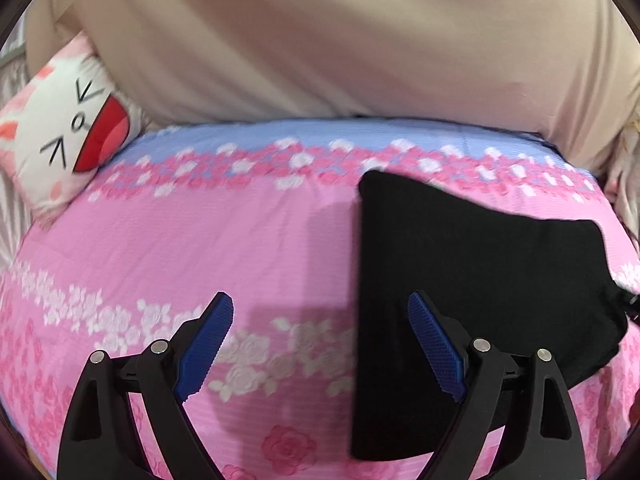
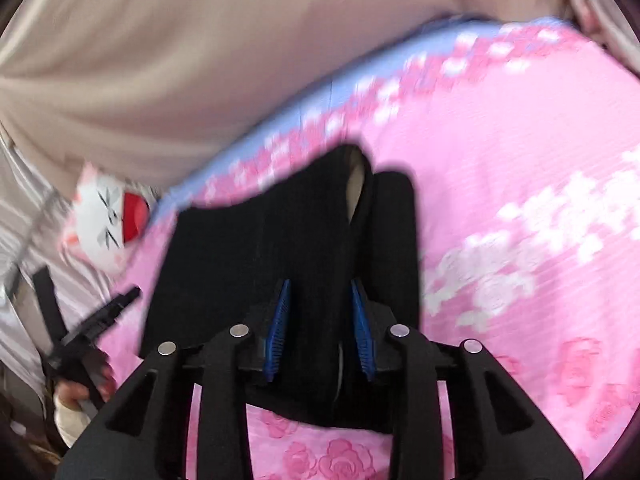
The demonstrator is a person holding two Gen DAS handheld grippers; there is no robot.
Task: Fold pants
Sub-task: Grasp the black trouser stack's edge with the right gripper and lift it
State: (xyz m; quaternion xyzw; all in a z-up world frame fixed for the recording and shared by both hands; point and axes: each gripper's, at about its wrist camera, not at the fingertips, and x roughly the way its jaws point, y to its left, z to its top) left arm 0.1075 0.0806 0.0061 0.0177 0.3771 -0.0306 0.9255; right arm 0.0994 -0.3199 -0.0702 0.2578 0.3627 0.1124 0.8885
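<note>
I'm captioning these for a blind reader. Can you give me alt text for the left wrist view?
Black pants, folded, lie on a pink floral bedspread. The left claw hangs wide open and empty beside their edge. A white cartoon-face pillow sits at far left.

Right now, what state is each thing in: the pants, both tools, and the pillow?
pants: black, folded into a compact stack, lying on the pink floral bedspread.
left tool: open, empty, over the bedspread beside the pants.
right tool: narrowed around a fold of the pants; grip not certain.
cat-face pillow: resting at the bed's edge, untouched.
</note>
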